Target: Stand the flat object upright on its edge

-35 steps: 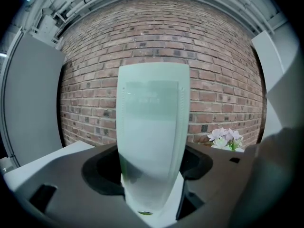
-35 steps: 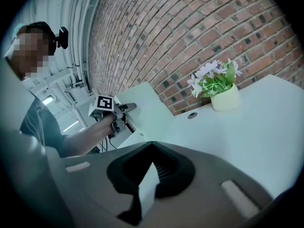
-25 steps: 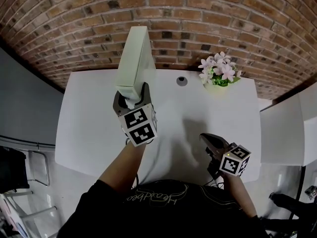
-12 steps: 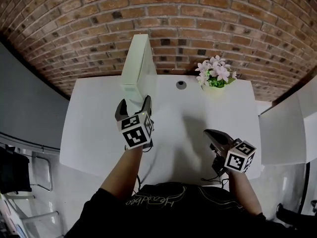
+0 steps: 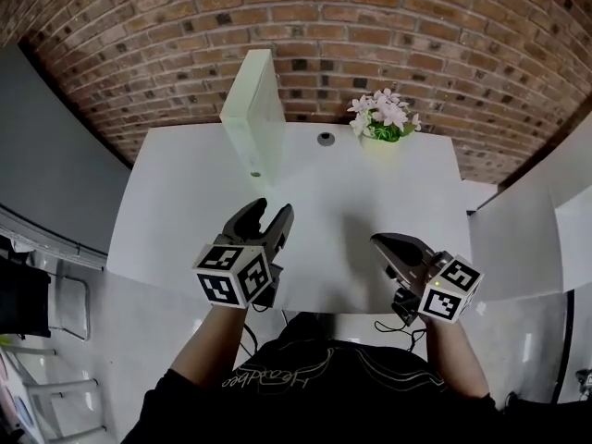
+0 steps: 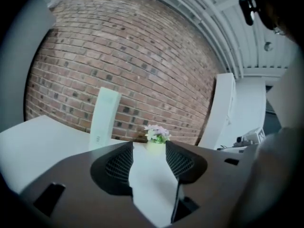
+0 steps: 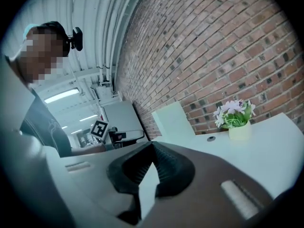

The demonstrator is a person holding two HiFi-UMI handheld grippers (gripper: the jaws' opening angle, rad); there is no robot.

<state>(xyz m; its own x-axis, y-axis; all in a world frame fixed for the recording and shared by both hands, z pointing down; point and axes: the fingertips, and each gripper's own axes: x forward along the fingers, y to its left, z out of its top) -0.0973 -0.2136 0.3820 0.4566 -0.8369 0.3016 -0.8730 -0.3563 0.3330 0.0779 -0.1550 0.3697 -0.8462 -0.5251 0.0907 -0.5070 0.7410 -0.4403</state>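
The board stands upright at upper centre, so keep both hands clear of it. The left gripper, jaws apart and empty, has just been closing. The right gripper is pressed together.

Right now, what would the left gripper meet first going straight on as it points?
The left gripper, whose empty jaws have just been closing, lines up with the potted flowers; angled slightly down, it may touch the white table first. The upright box stands left of that line.

Bright, even indoor light; soft shadows on table; strong fisheye bend, dark vignette in gripper views.
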